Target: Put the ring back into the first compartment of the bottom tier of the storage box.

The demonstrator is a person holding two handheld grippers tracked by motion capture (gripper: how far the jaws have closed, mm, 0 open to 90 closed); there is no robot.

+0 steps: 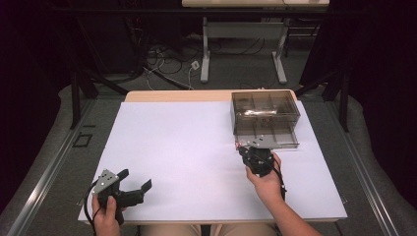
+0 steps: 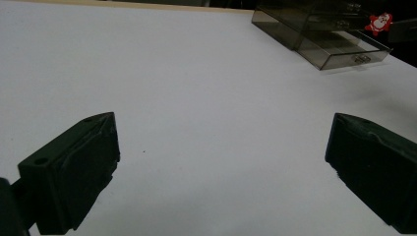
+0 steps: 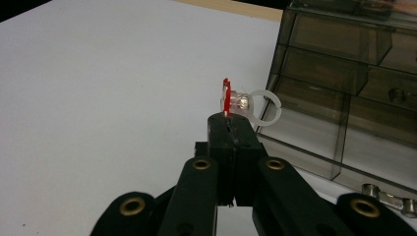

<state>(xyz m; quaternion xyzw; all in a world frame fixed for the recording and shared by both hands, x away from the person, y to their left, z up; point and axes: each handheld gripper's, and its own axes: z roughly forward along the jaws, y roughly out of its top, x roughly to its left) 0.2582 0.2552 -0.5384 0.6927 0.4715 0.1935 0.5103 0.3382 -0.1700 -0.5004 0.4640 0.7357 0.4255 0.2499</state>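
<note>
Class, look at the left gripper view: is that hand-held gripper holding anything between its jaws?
No: the left hand-held gripper stands wide open, with bare white table between its jaws.

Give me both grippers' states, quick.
Left gripper: open, empty, over the white table.
Right gripper: shut on the red toy ring, beside the smoky drawer box.

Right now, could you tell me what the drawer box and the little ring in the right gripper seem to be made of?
The drawer box looks like smoky, translucent hard plastic: its inner dividers show through glossy walls. The ring, pinched in the right gripper, seems to be plastic too: a milky open band, a clear centre and a flat red-and-white charm.
</note>
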